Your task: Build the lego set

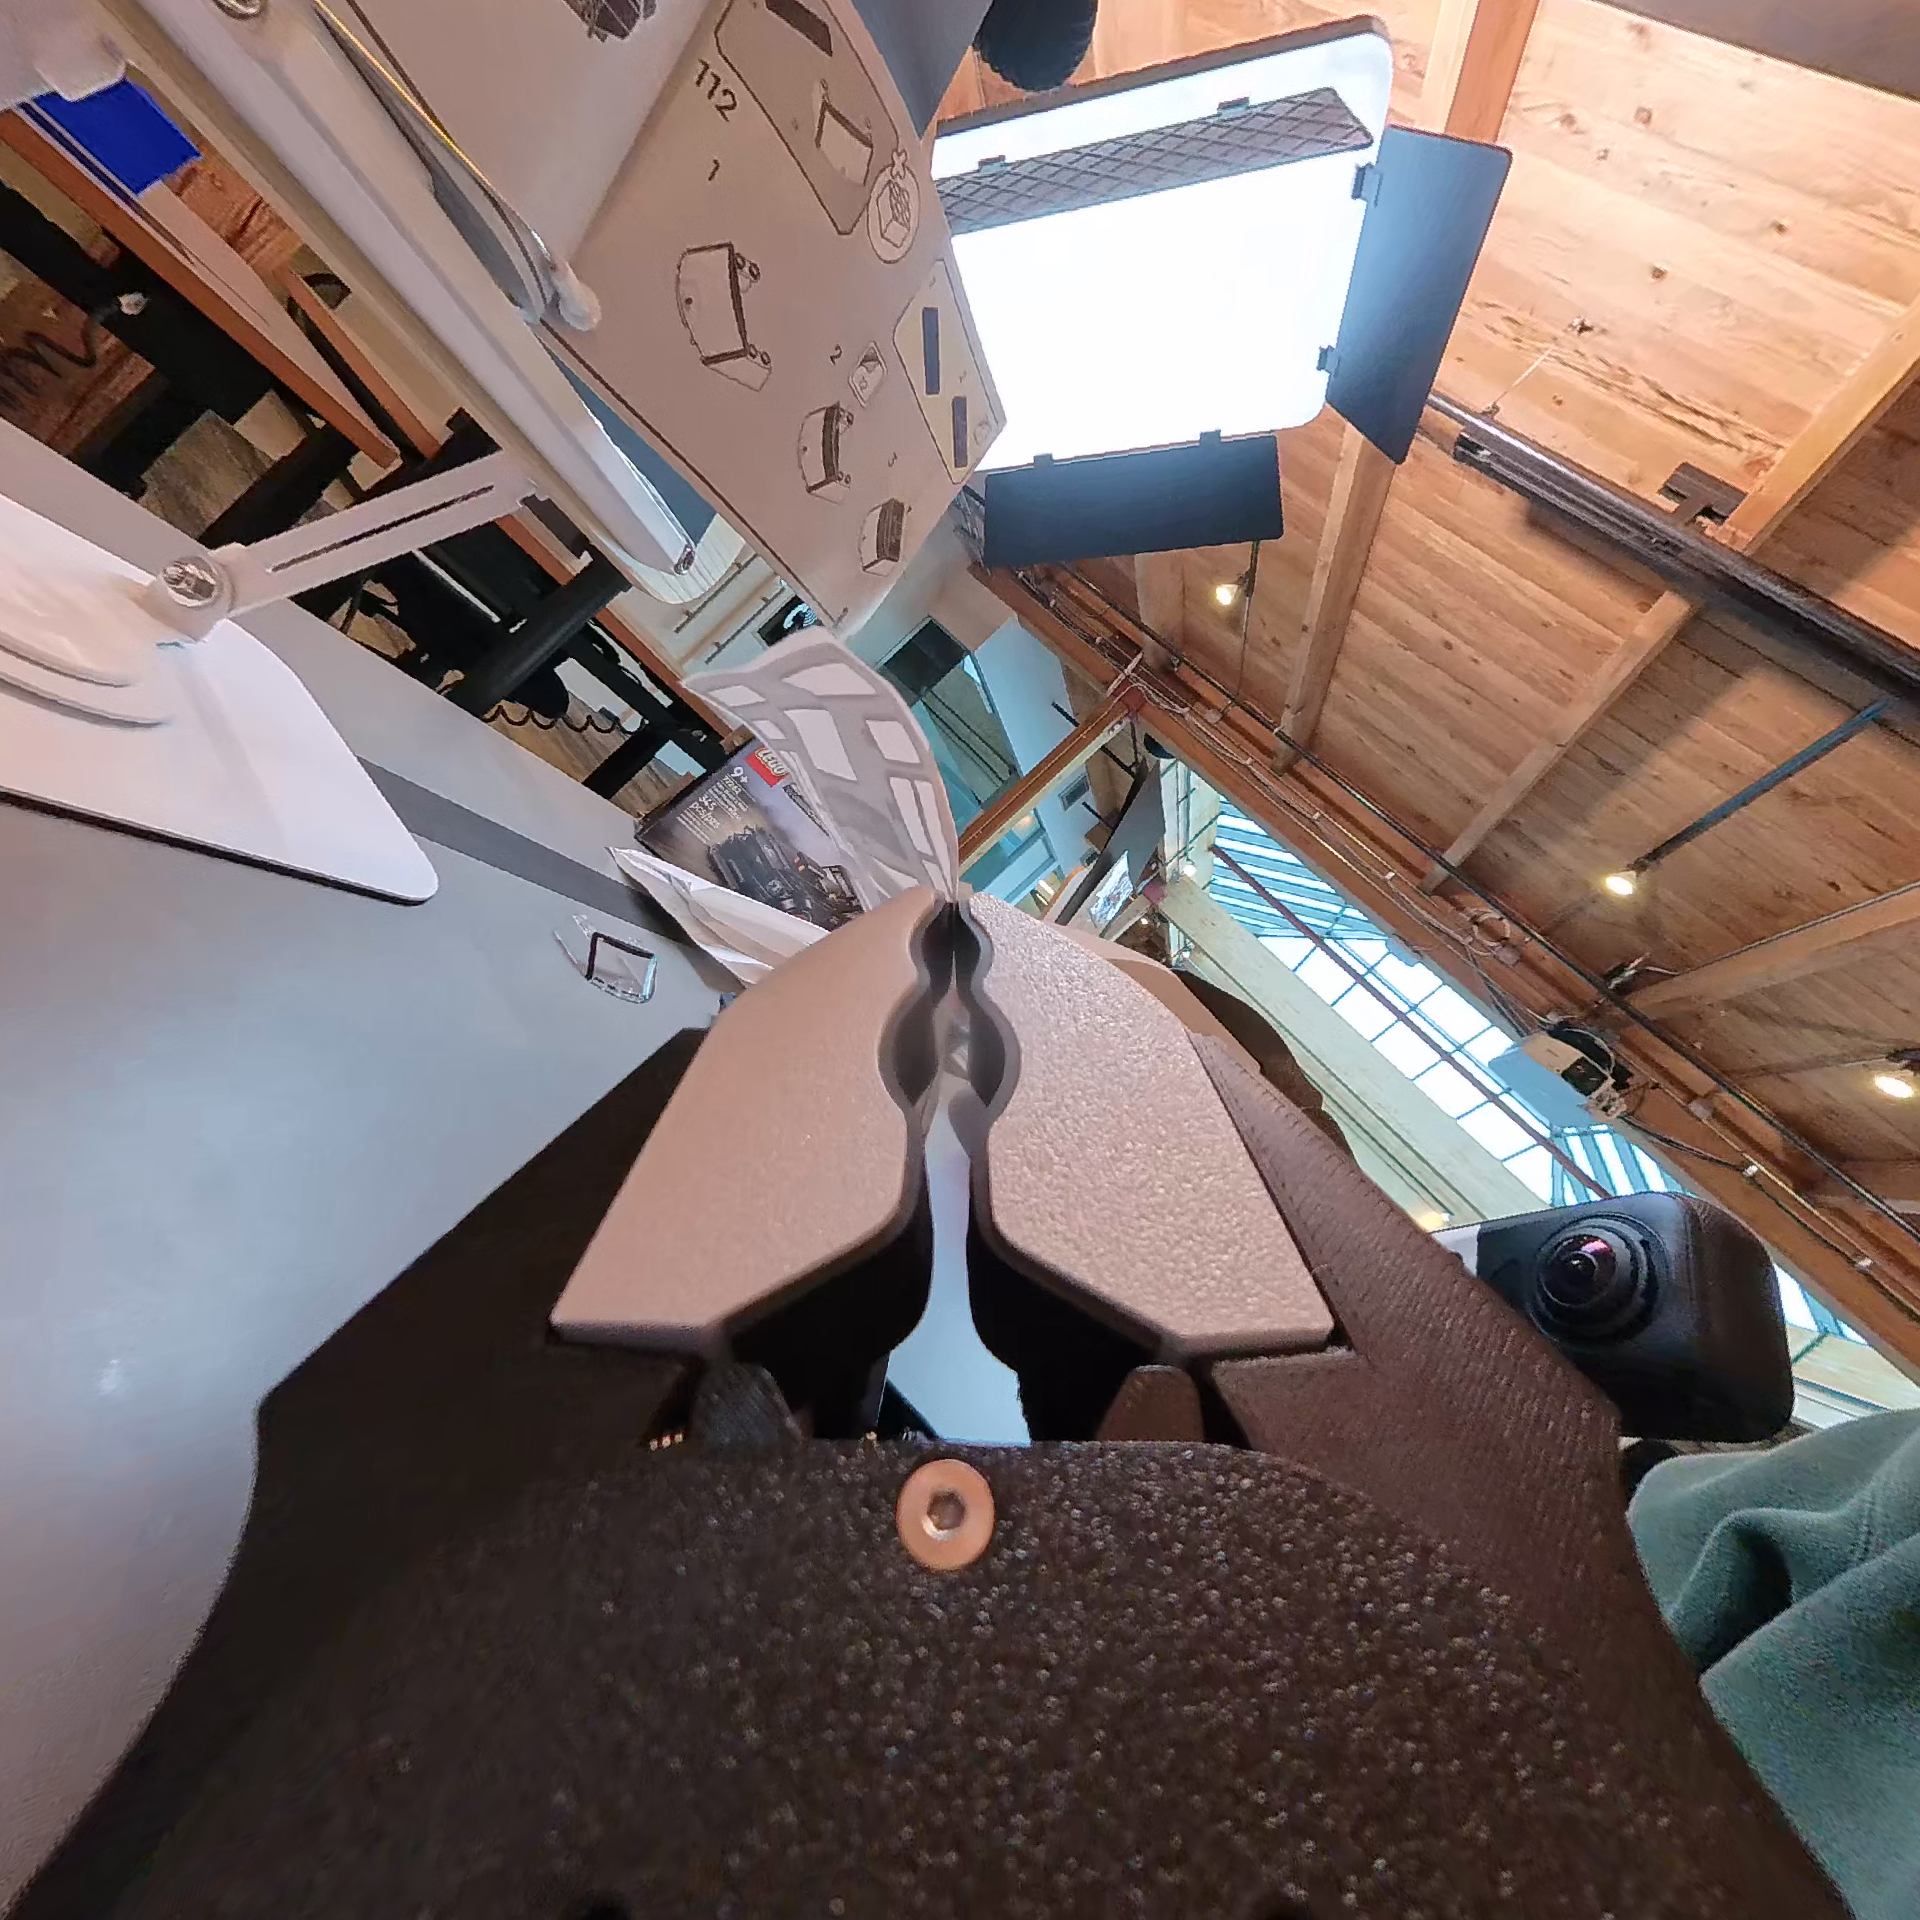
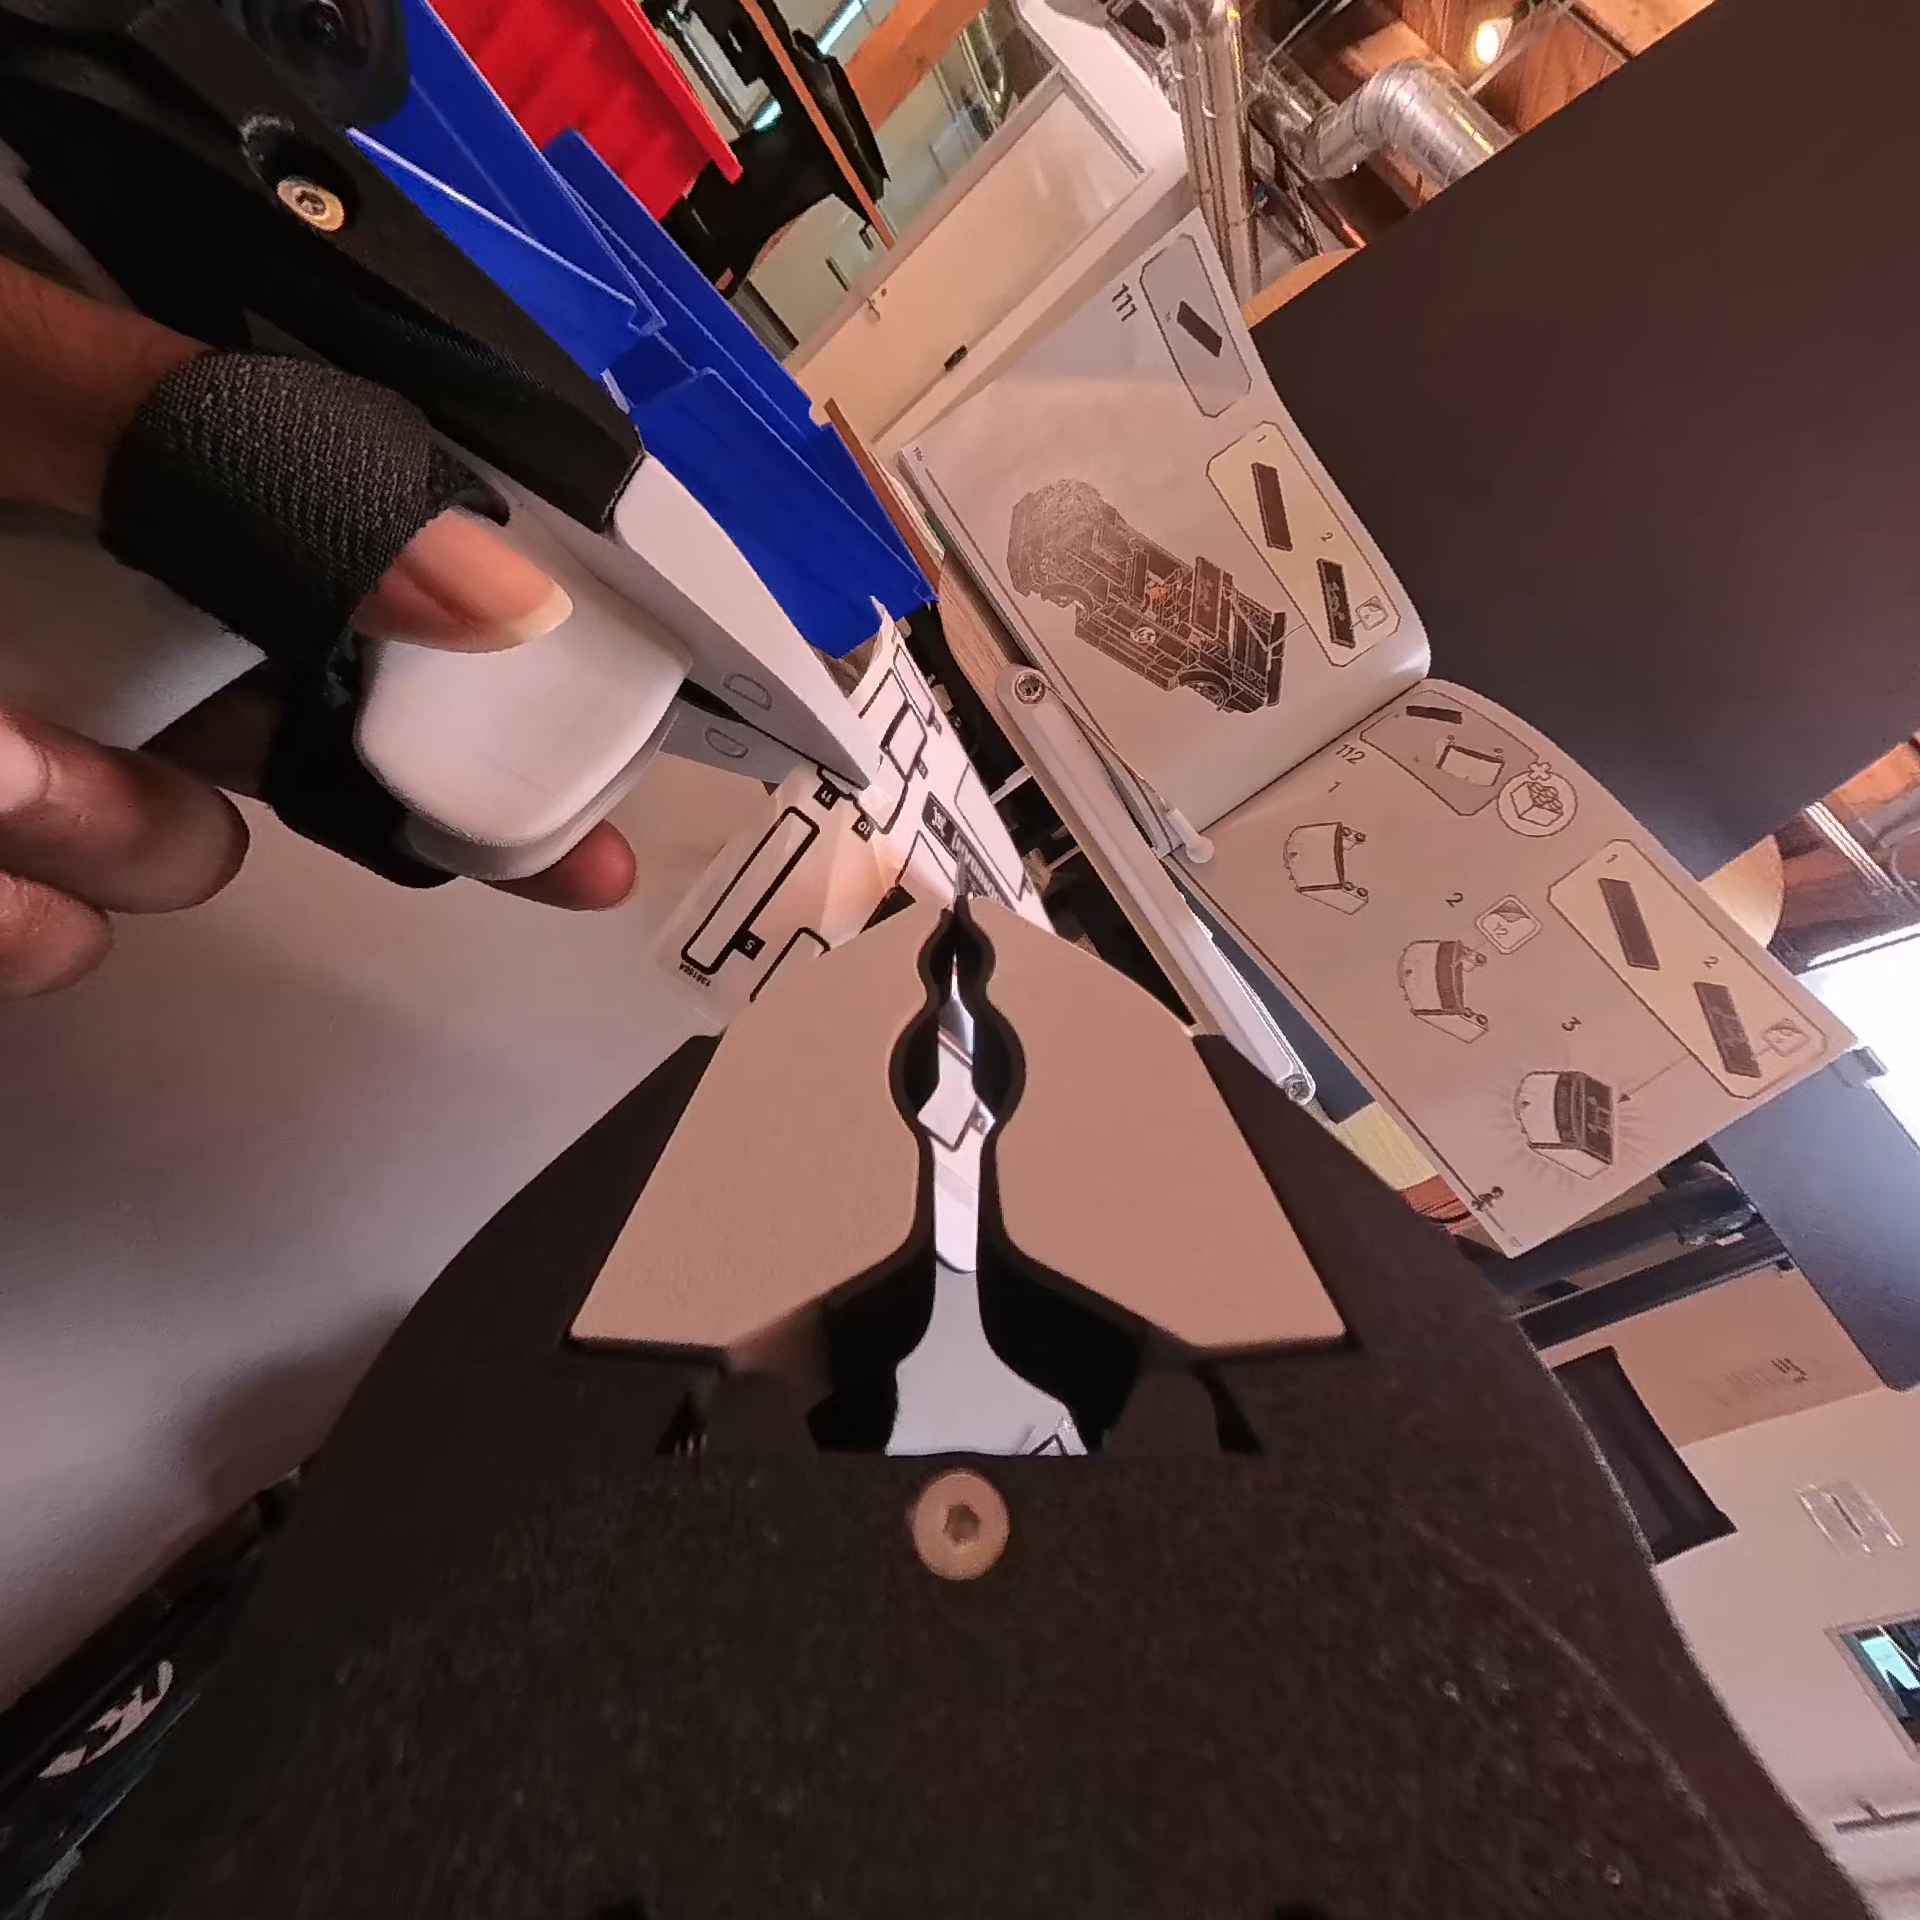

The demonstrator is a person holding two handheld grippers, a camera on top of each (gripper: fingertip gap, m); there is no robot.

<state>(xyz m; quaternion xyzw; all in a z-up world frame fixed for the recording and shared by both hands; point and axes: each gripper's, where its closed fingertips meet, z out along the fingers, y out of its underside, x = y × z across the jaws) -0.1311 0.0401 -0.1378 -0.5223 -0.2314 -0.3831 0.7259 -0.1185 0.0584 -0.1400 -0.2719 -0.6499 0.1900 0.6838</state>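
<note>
Black gripper body fills the bottom of both views, tan fingers closed down at the tips. Left gripper [image 1: 951, 920] jaws pinched on a sticker sheet [image 1: 842, 774], thin sheet curling up and away from the tips, standing on edge in the slot. Left of it a grey table [image 1: 208, 1091] with a white stand base [image 1: 208, 769], a small clear piece [image 1: 620, 961] lying flat, then the set's box [image 1: 727, 821] and white paper behind the fingers. Instruction booklet [image 1: 790, 312] hangs on the stand above, bright light panel [image 1: 1153, 291] to its right, a camera [image 1: 1621, 1288] low right.

Right wrist view, left to right: a hand [image 2: 156, 748] with a black finger strap holding the other gripper's white trigger, whose white tips touch the sheet [image 2: 821, 873], blue bins [image 2: 727, 416] behind, then the right gripper [image 2: 961, 920] jaws also pinched on the same sheet near its lower edge, then the booklet [image 2: 1299, 727] open on its stand.

Both grippers hold the one sheet from opposite ends, tips close together. Sheet's long axis seems to run between the two grippers. Judging by the booklet, a sticker step is in hand; the next move likely needs one gripper to hold the sheet steady while the other peels. No lego model visible in either view, can't tell where it sits
</note>
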